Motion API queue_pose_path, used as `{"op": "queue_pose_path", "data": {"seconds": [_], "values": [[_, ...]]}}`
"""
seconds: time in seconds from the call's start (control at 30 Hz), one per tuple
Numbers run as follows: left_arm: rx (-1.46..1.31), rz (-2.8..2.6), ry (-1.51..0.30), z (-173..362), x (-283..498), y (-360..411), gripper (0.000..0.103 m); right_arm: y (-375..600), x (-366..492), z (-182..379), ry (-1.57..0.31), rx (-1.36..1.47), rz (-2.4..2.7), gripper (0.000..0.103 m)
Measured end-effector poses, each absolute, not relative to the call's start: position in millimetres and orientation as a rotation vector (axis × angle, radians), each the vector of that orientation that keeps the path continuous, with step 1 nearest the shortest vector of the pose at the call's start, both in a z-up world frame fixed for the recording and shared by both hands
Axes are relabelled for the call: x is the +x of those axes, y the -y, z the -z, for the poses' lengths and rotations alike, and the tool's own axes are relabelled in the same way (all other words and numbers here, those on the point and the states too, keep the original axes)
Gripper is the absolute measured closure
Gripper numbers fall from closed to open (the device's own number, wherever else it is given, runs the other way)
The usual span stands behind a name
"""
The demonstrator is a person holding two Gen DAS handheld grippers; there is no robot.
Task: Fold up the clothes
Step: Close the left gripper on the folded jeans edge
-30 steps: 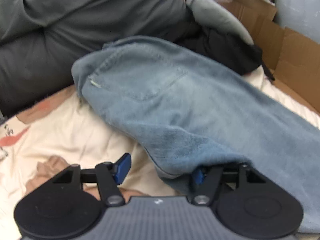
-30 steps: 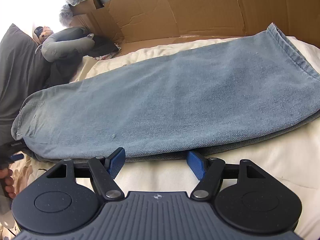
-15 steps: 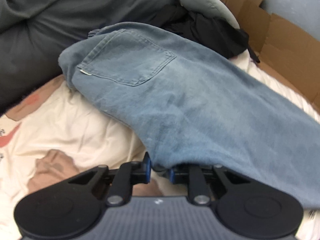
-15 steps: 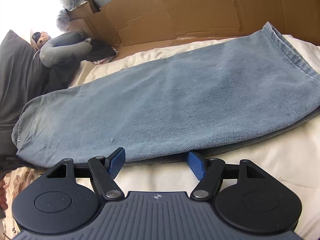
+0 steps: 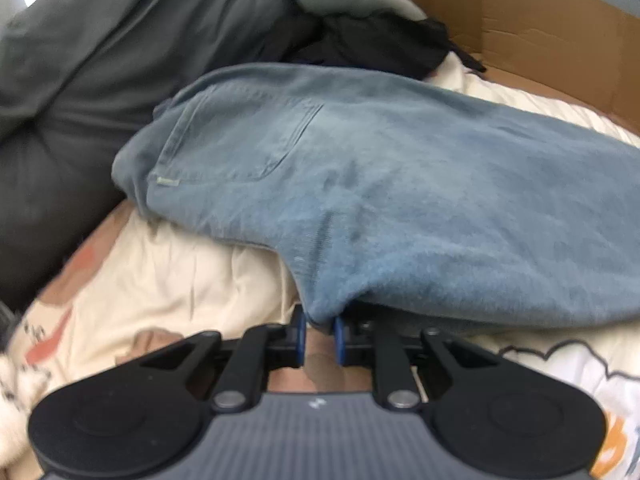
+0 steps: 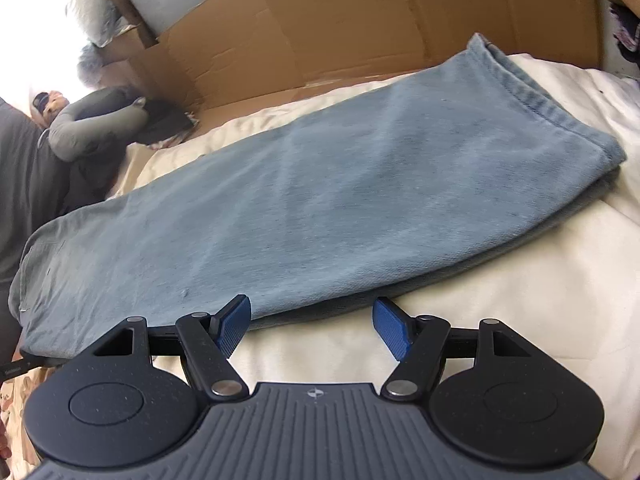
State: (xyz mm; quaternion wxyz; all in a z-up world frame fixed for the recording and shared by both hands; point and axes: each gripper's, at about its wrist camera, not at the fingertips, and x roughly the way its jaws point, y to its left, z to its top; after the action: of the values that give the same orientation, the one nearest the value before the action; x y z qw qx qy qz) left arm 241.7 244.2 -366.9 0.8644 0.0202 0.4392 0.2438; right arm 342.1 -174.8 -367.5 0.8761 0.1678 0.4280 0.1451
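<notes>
Left gripper [image 5: 319,338] pinches a fold of the jeans [image 5: 400,200] at bottom centre, blue pads nearly together on the denim. Only this view shows the back pocket [image 5: 240,136], upper left. Right gripper [image 6: 312,326] gapes wide, pads just short of the jeans' [image 6: 280,208] near edge. That view alone shows the hem [image 6: 532,92], upper right, on the cream bedding [image 6: 520,300], cardboard [image 6: 360,20] behind.

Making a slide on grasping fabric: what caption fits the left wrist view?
Left gripper shut on the near edge of the blue jeans lying on a cream bedspread.
</notes>
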Motion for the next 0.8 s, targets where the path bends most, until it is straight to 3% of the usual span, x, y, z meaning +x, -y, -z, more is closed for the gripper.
{"op": "queue_pose_path", "data": {"seconds": [0.27, 0.33, 0.8], "values": [[0.078, -0.486, -0.942, 367, 233, -250, 0.089, 174, 342, 367, -0.896, 0.341, -0.304, 0.030], [0.068, -0.492, -0.953, 366, 229, -248, 0.102, 175, 342, 367, -0.894, 0.338, -0.305, 0.030], [-0.021, -0.406, -0.843, 332, 238, -237, 0.097, 188, 336, 361, -0.883, 0.354, -0.274, 0.030]]}}
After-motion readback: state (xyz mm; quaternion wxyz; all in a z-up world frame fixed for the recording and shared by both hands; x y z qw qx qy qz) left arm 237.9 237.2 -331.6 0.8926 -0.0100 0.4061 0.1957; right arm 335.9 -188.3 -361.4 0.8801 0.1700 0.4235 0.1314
